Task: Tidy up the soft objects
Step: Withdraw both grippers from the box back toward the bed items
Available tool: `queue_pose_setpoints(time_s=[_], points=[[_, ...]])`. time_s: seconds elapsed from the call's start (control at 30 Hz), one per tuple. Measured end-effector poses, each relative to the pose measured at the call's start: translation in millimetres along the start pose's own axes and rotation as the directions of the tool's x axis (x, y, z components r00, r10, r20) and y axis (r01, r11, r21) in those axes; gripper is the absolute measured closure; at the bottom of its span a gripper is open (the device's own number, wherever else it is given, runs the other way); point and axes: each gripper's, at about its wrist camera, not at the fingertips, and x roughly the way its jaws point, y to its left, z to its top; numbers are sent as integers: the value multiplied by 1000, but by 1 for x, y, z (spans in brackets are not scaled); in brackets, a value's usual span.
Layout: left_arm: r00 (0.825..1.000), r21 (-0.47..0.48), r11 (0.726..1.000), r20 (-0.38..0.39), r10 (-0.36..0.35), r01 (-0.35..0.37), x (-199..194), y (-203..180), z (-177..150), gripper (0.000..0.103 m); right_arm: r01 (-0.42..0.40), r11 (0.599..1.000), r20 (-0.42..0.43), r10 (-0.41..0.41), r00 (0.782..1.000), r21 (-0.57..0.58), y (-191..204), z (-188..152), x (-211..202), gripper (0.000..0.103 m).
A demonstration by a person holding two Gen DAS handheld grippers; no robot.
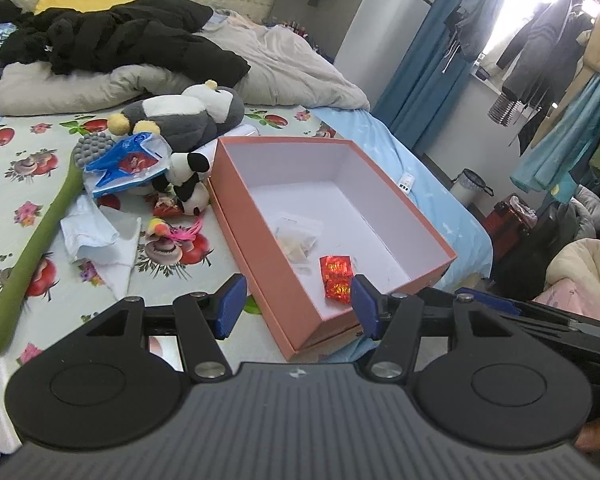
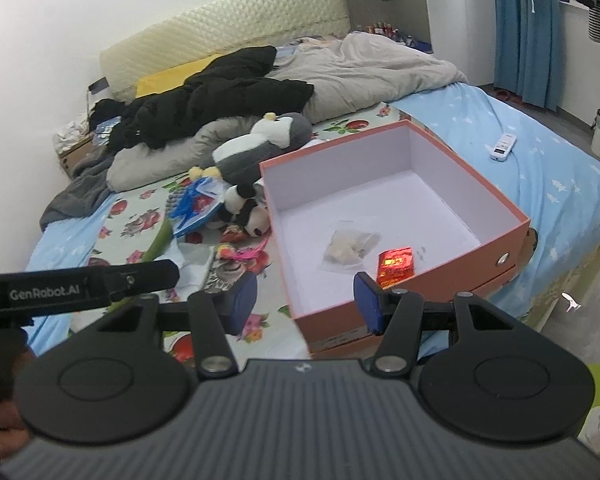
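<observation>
On the bed (image 1: 28, 148), left of an open pink box (image 1: 260, 248), a heap of soft things: large grey-and-white penguin plush (image 1: 180, 116) lying on its side at the far end, long axis running across the bed, head toward the box and yellow feet toward the left; just nearer, small panda plush (image 1: 188, 184) slumped against the box's left wall, head up and away from the camera; blue plastic packet (image 1: 128, 164) tilted over the panda's left side and touching the penguin's feet. Nearer still, small pink feathered bird toy (image 1: 172, 232) lying flat, tail pointing toward the box, and crumpled white cloth (image 1: 100, 240) just beside it. Long green-handled brush (image 1: 32, 252) stretched diagonally from the near left up to its grey knobbed head by the blue packet. Inside the box, clear bag (image 1: 296, 240) near the middle of the floor and red foil packet (image 1: 336, 278) toward the near corner, well apart from the walls. Left tongs (image 1: 296, 304) about half open, nothing between the blue pads, hovering over the box's near corner. Right tongs (image 2: 306, 300) likewise about half open and empty, above the box's near edge. Beyond the heap, black clothing (image 1: 120, 36) piled on a beige quilt (image 1: 300, 64); white remote (image 2: 503, 146) on the blue sheet right of the box.
</observation>
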Motion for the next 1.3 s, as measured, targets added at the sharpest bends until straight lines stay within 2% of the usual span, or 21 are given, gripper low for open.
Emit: queue_pose_setpoints(time_s=[0.4,0.73,1.1,1.3], points=[[997,-28,998,46,61,-60,-49,14,-25,40,-34,999,21,34,999,-16,19,-26,-23,46],[991,-59,991,58,124,-120,-67,27,-39,40,-76,995,37,79,996,-65,32,-32,-31,46],[973,-105,971,70,221,-213,-96,64,-52,39,-197,976,-13,196,980,-93,59,-41,-18,46],[971,-169,960,45,235,-224,-96,93,-55,38,-235,964,-53,230,972,-125,77,-47,-5,46]])
